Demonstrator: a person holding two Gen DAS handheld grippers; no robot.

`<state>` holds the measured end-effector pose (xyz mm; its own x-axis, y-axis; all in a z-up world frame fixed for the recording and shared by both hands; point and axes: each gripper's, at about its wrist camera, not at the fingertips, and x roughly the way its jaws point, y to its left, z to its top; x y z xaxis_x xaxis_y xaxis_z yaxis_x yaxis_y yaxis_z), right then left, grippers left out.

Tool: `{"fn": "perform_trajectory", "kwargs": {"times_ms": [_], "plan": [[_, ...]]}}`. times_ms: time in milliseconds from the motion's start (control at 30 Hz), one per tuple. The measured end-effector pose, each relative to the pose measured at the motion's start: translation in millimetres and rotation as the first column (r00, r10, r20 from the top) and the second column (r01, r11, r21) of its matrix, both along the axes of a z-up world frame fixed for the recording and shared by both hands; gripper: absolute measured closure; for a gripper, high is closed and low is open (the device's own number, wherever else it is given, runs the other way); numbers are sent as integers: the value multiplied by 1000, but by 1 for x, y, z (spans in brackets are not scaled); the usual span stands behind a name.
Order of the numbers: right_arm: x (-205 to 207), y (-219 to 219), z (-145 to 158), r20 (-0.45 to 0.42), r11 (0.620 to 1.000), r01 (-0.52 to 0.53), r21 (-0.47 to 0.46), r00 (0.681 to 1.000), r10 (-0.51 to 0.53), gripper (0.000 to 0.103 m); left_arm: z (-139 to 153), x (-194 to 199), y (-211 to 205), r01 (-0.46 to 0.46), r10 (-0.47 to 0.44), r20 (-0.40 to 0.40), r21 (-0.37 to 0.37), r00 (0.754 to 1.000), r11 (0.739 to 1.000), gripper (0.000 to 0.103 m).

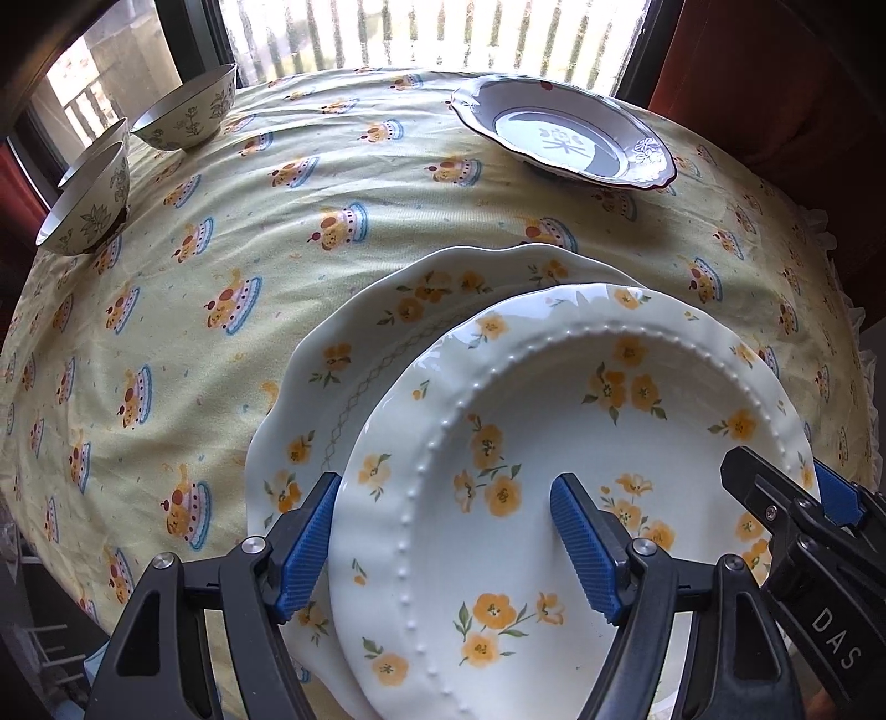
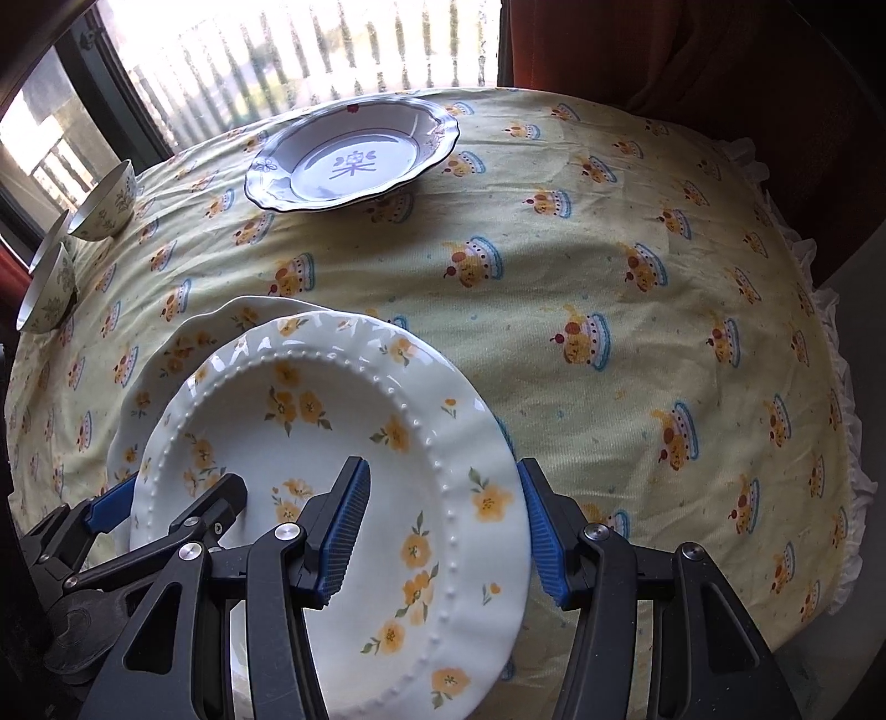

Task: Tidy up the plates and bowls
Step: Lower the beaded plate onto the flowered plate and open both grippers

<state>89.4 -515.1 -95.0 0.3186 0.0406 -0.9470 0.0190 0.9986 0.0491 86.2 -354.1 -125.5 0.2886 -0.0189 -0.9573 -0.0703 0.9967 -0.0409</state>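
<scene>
A white plate with yellow flowers and a beaded ring (image 1: 581, 471) (image 2: 354, 482) lies over a larger scalloped floral plate (image 1: 354, 354) (image 2: 183, 343) near the table's front. My left gripper (image 1: 443, 543) straddles the beaded plate's left rim, jaws apart, one finger outside, one inside. My right gripper (image 2: 443, 531) straddles its right rim the same way. Whether either one pinches the rim, I cannot tell. A grey-blue plate (image 1: 565, 133) (image 2: 354, 160) sits at the far side. Stacked floral bowls (image 1: 88, 205) (image 2: 47, 293) and a single bowl (image 1: 188, 111) (image 2: 105, 205) stand far left.
A yellow tablecloth with cake prints (image 1: 232, 310) (image 2: 637, 288) covers the table, with a frilled edge on the right (image 2: 847, 443). A bright window with railings (image 1: 432, 33) lies behind the table. Red curtains (image 2: 664, 50) hang to the right.
</scene>
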Motion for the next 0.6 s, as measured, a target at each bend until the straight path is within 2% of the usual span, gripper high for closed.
{"fn": "perform_trajectory", "kwargs": {"times_ms": [133,367,500,600], "plan": [[2,0,-7,-15,1000,-5,1,1000,5,46,0,2,-2,5,-5,10,22,1000,1000,22],[2,-5,-9,-33,1000,1,-2,999,-1,57,1,5,0,28,-28,8,33,1000,999,20],[-3,-6,-2,-32,1000,-15,15,999,16,65,15,3,1,53,-55,32,50,998,997,18],[-3,-4,-2,-41,1000,-13,3,999,13,66,22,2,0,77,-79,41,50,996,996,17]]}}
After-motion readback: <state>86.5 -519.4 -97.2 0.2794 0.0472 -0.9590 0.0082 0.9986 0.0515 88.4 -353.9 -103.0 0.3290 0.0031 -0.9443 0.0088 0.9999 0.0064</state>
